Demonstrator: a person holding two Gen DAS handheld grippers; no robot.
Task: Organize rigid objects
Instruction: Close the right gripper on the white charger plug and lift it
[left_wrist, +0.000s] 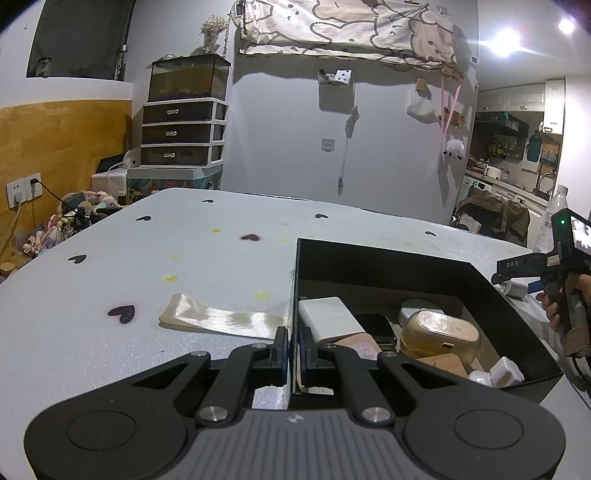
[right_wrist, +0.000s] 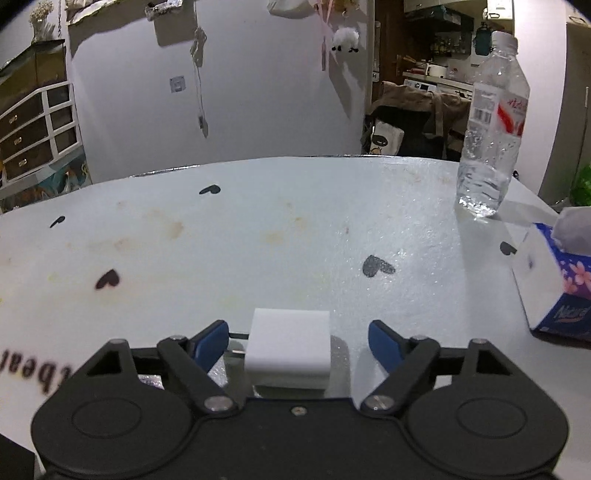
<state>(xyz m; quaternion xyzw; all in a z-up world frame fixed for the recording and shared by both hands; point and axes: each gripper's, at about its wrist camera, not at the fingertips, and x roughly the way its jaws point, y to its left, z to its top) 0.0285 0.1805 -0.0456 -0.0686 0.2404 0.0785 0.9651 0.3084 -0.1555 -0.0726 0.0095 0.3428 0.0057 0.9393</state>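
My left gripper (left_wrist: 294, 345) is shut on the near left wall of a black box (left_wrist: 388, 264). The box holds a white power bank (left_wrist: 328, 319), a dark smartwatch (left_wrist: 375, 325), a gold case (left_wrist: 439, 334), wooden blocks (left_wrist: 443, 363) and a white plug (left_wrist: 508, 373). My right gripper (right_wrist: 297, 341) is open, with its blue fingers either side of a white charger cube (right_wrist: 290, 345) lying on the table; they do not touch it. The right gripper also shows in the left wrist view (left_wrist: 517, 275), right of the box, over the charger (left_wrist: 515, 288).
A cream satin ribbon (left_wrist: 225, 319) lies left of the box on the white heart-patterned table (left_wrist: 147, 258). A water bottle (right_wrist: 491, 125) stands at the far right. A tissue box (right_wrist: 557, 284) sits at the right edge. Drawers (left_wrist: 183, 133) stand beyond the table.
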